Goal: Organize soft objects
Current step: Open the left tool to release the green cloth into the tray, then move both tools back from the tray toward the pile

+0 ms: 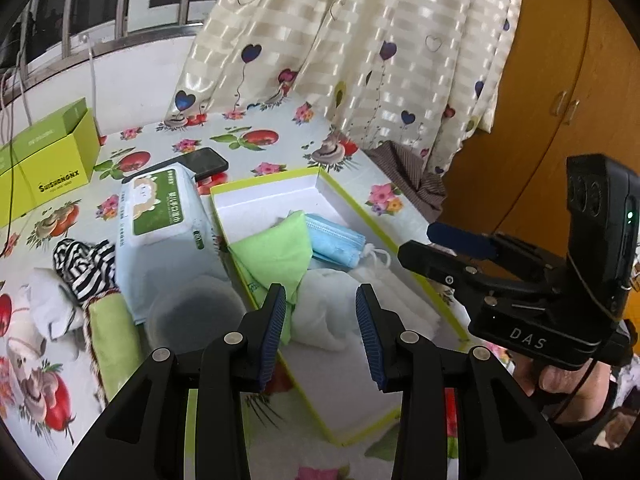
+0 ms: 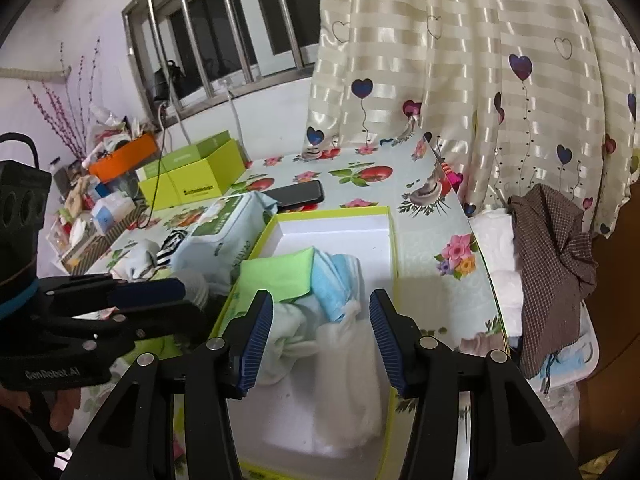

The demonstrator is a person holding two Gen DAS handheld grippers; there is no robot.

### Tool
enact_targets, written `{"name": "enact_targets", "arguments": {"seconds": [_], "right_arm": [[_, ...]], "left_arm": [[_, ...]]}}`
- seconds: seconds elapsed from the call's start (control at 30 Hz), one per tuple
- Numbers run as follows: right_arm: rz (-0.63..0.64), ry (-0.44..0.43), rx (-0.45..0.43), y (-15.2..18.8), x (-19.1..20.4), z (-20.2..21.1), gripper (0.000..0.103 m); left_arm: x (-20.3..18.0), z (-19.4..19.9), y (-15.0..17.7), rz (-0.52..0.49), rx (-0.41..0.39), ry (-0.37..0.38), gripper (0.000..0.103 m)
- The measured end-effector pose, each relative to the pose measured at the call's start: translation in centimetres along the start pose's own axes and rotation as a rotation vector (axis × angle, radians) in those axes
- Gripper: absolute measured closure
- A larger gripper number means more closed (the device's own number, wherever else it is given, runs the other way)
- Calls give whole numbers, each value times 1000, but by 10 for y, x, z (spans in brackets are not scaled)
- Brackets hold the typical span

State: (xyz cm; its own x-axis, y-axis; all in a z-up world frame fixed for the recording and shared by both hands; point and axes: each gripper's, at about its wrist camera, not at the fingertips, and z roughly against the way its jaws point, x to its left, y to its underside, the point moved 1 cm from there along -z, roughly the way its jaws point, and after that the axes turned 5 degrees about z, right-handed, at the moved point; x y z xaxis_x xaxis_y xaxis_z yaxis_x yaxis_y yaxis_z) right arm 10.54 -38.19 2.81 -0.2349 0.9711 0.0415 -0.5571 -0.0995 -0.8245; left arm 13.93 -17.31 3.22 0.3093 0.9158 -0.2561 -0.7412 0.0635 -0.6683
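Note:
An open box with a lime rim (image 1: pixel 264 178) (image 2: pixel 332 213) and white inside lies on the flowered tablecloth. In it are a green cloth (image 1: pixel 276 252) (image 2: pixel 280 272), a stack of blue face masks (image 1: pixel 336 244) (image 2: pixel 336 280) and a crumpled white cloth (image 1: pixel 332 312) (image 2: pixel 344 360). My left gripper (image 1: pixel 320 300) hangs open just above the white cloth, with its pads off it. The right gripper (image 2: pixel 320 308) is open over the same pile from the box's near side, holding nothing. Each gripper also shows in the other's view, the right gripper (image 1: pixel 416 242) at the right and the left gripper (image 2: pixel 188 300) at the left.
Left of the box lie a wipes pack (image 1: pixel 160 208), a black phone (image 1: pixel 200 164), a striped sock (image 1: pixel 84 264), a white sock (image 1: pixel 52 308), a rolled green towel (image 1: pixel 116 344) and a translucent cup (image 1: pixel 192 312). Lime cartons (image 1: pixel 48 160) stand far left. A brown checked cloth (image 2: pixel 552 272) hangs off the table's right edge.

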Motion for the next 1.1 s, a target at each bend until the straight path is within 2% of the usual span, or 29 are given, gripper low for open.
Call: {"name": "enact_targets", "arguments": {"seconds": [0.27, 0.43, 1.1], "right_arm": [[29, -7, -18, 4, 26, 24, 47], [59, -34, -20, 5, 46, 32, 46], [169, -124, 6, 7, 115, 31, 41]], "left_arm": [[5, 38, 14, 31, -66, 4, 65], [12, 59, 24, 39, -106, -36, 65], [52, 97, 55, 113, -153, -118, 65]]}}
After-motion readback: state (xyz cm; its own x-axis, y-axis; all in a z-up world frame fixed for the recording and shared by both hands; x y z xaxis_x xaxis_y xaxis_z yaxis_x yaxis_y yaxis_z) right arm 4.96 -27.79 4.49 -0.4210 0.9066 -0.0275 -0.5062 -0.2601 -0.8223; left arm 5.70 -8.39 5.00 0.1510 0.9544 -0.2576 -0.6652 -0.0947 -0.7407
